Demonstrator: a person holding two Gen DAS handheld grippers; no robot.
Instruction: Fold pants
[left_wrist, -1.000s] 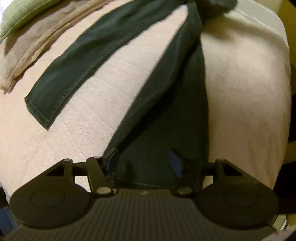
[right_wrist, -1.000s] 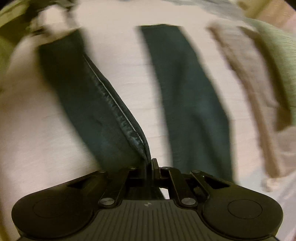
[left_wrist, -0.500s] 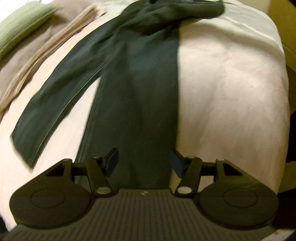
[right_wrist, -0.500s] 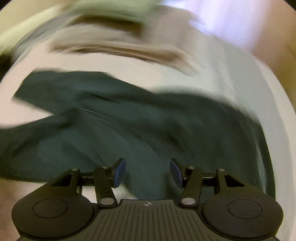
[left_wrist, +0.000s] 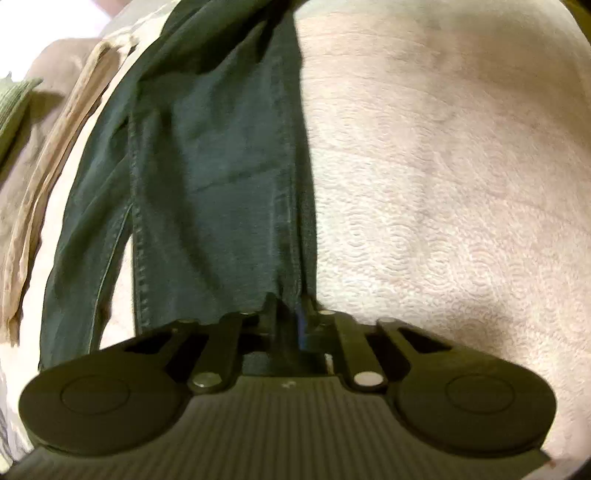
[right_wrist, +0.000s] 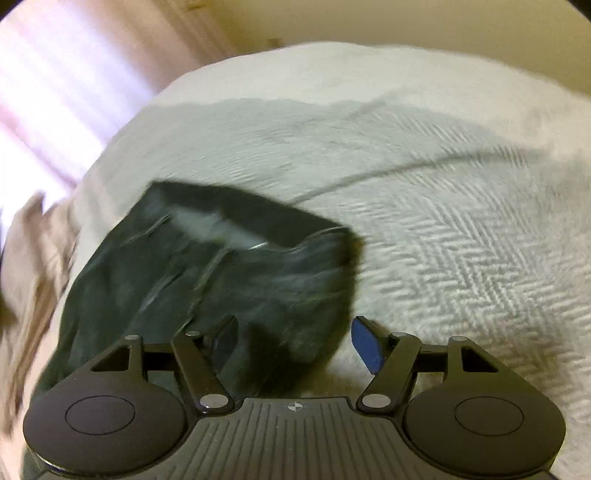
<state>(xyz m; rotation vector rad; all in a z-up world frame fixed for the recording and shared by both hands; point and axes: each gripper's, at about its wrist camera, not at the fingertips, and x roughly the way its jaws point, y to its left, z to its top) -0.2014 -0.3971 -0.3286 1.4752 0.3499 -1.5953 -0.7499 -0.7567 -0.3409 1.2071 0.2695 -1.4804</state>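
Right wrist view, motion-blurred. Right gripper (right_wrist: 293, 343) jaws apart and opening; nothing pressed between the pads. Dark green pants (right_wrist: 207, 280) lie bunched on the bed (right_wrist: 461, 229), waistband end uppermost, cloth reaching under the left finger (right_wrist: 225, 341). Blue pad of the other finger sits over bare white herringbone bedspread. Beige garment (right_wrist: 33, 258) at left edge. Pale curtain (right_wrist: 62, 92) upper left.
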